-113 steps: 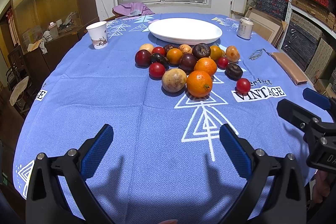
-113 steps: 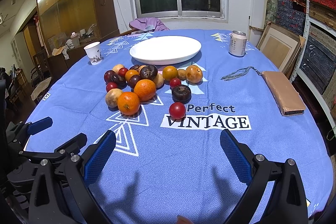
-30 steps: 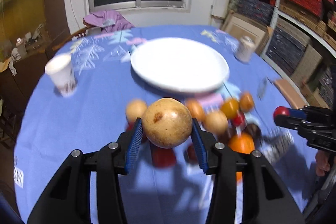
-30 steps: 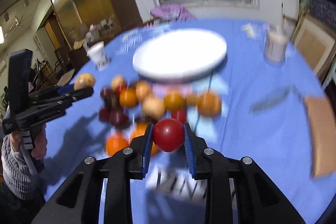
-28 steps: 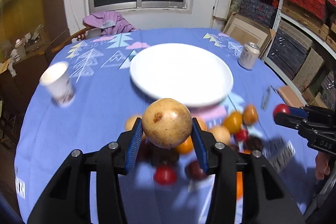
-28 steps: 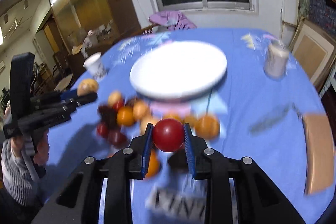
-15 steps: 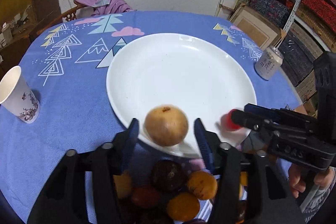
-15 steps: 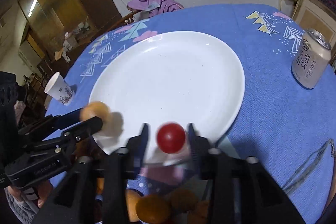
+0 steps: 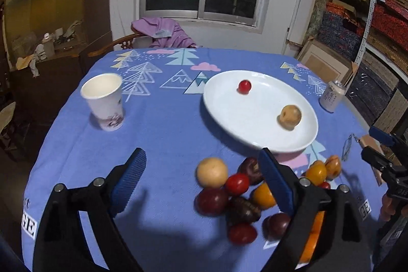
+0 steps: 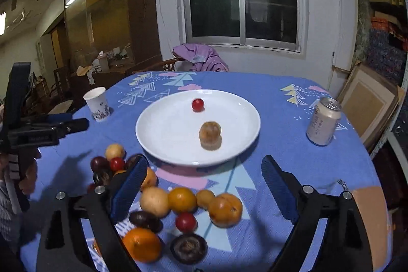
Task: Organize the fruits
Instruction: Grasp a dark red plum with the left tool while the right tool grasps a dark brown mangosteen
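Observation:
A white plate (image 9: 224, 103) (image 10: 163, 134) on the blue tablecloth holds a tan round fruit (image 9: 289, 117) (image 10: 210, 133) and a small red fruit (image 9: 244, 86) (image 10: 198, 104). A pile of orange, red, dark purple and tan fruits (image 9: 237, 193) (image 10: 178, 205) lies on the cloth in front of the plate. My left gripper (image 9: 204, 185) is open and empty, above the cloth beside the pile. My right gripper (image 10: 204, 185) is open and empty, above the pile's near side. The left gripper also shows in the right wrist view (image 10: 63, 125).
A paper cup (image 9: 103, 101) (image 10: 98, 103) stands left of the plate. A drink can (image 9: 332, 98) (image 10: 323, 121) stands to its right. A brown flat case (image 10: 369, 216) lies at the right table edge. A chair with purple cloth (image 10: 199, 59) is behind the table.
Both grippers let go of their fruits, which now lie on the plate. Both grippers opened wide and pulled back from the plate toward the fruit pile.

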`<control>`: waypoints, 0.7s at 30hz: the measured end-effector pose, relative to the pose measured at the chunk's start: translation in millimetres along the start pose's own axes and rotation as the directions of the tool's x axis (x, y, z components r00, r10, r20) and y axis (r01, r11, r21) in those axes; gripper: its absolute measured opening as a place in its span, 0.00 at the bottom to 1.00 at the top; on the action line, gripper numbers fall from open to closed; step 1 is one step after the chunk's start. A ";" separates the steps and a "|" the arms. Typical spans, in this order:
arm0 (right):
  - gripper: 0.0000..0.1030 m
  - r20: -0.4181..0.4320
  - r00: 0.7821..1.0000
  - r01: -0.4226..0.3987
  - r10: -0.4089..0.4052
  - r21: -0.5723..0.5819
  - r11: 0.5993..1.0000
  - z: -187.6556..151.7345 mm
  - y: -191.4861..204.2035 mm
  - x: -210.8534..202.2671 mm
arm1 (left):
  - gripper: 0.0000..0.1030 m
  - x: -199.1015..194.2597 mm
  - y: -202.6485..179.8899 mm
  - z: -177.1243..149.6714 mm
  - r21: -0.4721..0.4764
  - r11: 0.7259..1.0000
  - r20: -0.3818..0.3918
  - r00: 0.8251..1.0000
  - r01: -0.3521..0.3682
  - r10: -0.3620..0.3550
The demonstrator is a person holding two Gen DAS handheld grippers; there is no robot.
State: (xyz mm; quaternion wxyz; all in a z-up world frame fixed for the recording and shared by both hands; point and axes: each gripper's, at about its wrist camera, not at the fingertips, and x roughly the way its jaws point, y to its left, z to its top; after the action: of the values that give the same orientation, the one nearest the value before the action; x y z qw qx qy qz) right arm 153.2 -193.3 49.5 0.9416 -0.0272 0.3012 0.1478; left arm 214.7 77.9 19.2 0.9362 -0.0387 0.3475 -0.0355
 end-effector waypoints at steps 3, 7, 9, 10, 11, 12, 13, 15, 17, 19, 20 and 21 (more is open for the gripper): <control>0.89 0.016 1.000 0.012 -0.013 0.015 1.000 -26.1 -5.4 -13.5 | 0.85 -5.5 14.7 -32.4 -0.027 0.999 -0.011 1.000 -0.022 0.022; 0.96 0.093 0.993 0.073 -0.072 -0.017 0.997 -53.1 -2.9 -33.8 | 0.85 3.2 18.0 -54.9 -0.007 0.997 -0.031 0.997 -0.076 0.076; 0.97 0.113 0.990 0.087 -0.082 -0.042 0.995 -62.8 4.3 -41.7 | 0.85 6.6 15.9 -56.3 0.007 0.997 -0.032 0.996 -0.083 0.083; 0.97 0.117 0.989 0.097 -0.090 -0.055 0.994 -65.7 8.2 -44.2 | 0.85 7.6 13.0 -56.8 0.021 0.996 -0.029 0.996 -0.084 0.084; 0.97 0.117 0.988 0.106 -0.098 -0.066 0.992 -68.4 10.7 -45.2 | 0.85 7.9 10.4 -57.6 0.034 0.996 -0.028 0.996 -0.082 0.083; 0.97 0.108 0.989 0.107 -0.099 -0.070 0.992 -71.9 12.3 -46.5 | 0.85 8.1 8.5 -57.9 0.041 0.996 -0.028 0.996 -0.080 0.081; 0.97 0.095 0.991 0.102 -0.095 -0.069 0.992 -72.9 12.2 -44.7 | 0.85 8.4 6.1 -58.1 0.048 0.996 -0.028 0.997 -0.077 0.078; 0.97 0.068 0.994 0.086 -0.083 -0.054 0.995 -72.8 10.5 -41.1 | 0.85 10.3 2.5 -57.5 0.057 0.996 -0.032 0.997 -0.073 0.075; 0.97 0.051 0.996 0.076 -0.074 -0.034 0.997 -73.6 6.9 -39.6 | 0.85 14.4 0.5 -56.5 0.060 0.996 -0.043 0.996 -0.072 0.074; 0.97 0.024 0.997 0.067 -0.067 -0.010 0.998 -75.9 3.6 -37.3 | 0.85 21.0 -2.3 -55.7 0.065 0.996 -0.066 0.996 -0.056 0.060; 0.97 0.013 0.998 0.062 -0.062 0.000 0.998 -76.5 1.8 -36.5 | 0.85 23.2 -3.0 -56.2 0.070 0.996 -0.072 0.996 -0.055 0.060; 0.97 0.009 0.998 0.062 -0.062 0.006 0.998 -77.3 1.2 -35.9 | 0.85 25.2 -4.8 -56.2 0.075 0.995 -0.076 0.995 -0.058 0.064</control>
State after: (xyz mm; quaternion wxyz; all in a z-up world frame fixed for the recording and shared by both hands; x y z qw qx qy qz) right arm 81.9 -212.4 7.0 0.9472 -0.0331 0.2962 0.1179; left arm 196.9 68.1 -39.2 0.9234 0.0075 0.3832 -0.0210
